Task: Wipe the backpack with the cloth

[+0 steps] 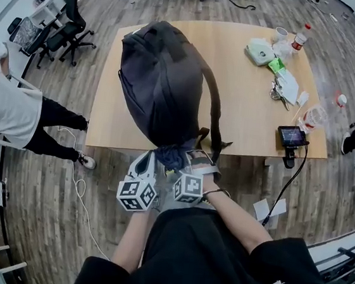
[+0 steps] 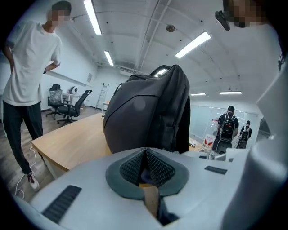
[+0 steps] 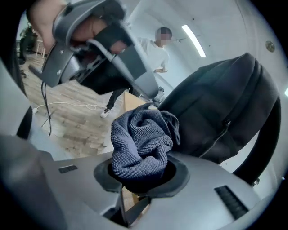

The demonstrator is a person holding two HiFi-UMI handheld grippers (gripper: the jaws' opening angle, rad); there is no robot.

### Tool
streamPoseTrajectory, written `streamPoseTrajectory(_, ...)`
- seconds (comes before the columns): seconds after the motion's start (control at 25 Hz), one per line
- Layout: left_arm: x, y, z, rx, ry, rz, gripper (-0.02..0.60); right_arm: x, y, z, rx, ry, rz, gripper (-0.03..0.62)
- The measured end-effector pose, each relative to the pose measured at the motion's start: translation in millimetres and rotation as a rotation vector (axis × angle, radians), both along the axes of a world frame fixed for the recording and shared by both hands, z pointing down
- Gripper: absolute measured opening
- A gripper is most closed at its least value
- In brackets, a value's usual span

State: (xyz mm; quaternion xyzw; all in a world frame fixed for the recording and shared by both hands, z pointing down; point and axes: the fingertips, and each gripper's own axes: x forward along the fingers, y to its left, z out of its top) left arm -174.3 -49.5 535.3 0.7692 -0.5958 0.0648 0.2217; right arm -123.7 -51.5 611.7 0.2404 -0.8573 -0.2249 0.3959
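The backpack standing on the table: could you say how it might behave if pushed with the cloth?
The backpack stands upright near the table edge, so a high push could probably tip it. Its rounded fabric sides look soft; they would likely dent rather than resist.

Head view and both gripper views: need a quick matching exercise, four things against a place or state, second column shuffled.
1 backpack
2 cloth
3 left gripper
4 bottle

A at the far right corner of the table
B jaws together
C dark, standing at the table's near edge
D bunched between the right gripper's jaws

Pairs: 1-C, 2-D, 3-B, 4-A
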Motion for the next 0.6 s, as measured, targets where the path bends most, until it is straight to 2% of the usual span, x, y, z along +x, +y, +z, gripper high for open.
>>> streamPoseTrajectory(0.08,2.8,1.0,0.5,-0.003,-0.003,0.005,0.016,14.7,2.5,27.6,-0.081,0.034,0.035,0.103)
streamPoseTrajectory(0.16,5.7,1.3,-1.3,0.001,-0.005,0.011,0.016,41.3,-9.0,40.5,-0.127,0.028,0.137,0.101)
streamPoseTrajectory(0.24,6.3,0.4,-2.6,0.004,-0.010,0.020,0.016,73.8,-35.4,32.7,-0.138,-0.037,0.289,0.102)
streamPoseTrajectory(0.32,8.1,0.0,-1.9,0.003,-0.012,0.030,0.017,95.2,-58.9,-0.4,-0.099,-0.138,0.371,0.103)
streamPoseTrajectory(0.44,14.0,-2.3,0.5,0.002,-0.011,0.041,0.015,86.5,-70.2,-60.6,0.031,-0.187,0.312,0.103)
streamPoseTrajectory(0.6,15.0,-3.1,-2.2,0.009,-0.003,0.043,0.016,57.6,-52.9,-78.8,0.087,-0.119,0.270,0.103)
